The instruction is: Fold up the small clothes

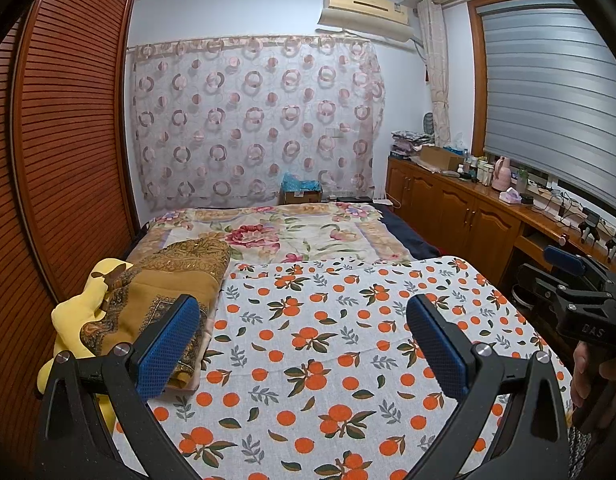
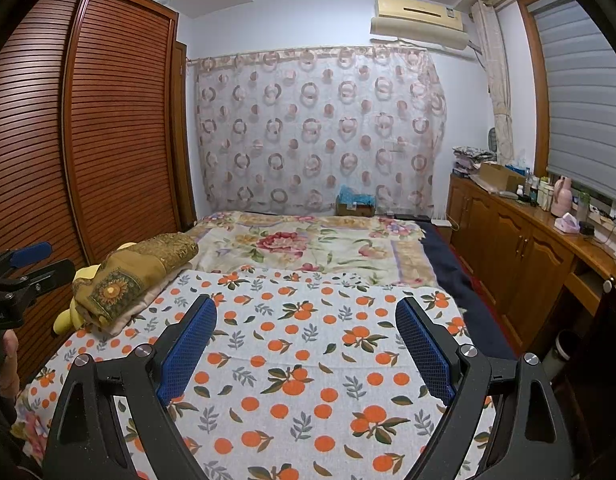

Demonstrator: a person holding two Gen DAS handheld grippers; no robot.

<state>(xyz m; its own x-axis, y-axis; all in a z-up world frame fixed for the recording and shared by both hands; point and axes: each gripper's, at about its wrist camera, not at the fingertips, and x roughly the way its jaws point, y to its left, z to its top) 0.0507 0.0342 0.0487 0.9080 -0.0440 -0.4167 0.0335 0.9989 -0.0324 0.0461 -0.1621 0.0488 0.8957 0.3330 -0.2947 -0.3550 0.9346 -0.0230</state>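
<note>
Across lower frame, left gripper (image 1: 303, 344) & right gripper (image 2: 305, 346) hover spread, grasping nothing, over orange-print cloth (image 1: 328, 340) — no small clothes visible; progress can't be judged.

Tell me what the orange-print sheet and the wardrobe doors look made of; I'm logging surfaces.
Orange-print sheet: looks like thin woven cotton, matte, lying flat with faint creases. Wardrobe doors: apparently reddish-brown wood or wood veneer, slatted, with a slight sheen; which one can't be told.

the orange-print cloth (image 1: 348, 340) is white with oranges and green leaves. it lies spread flat on the bed, right under and ahead of both claws, touching neither one.
</note>
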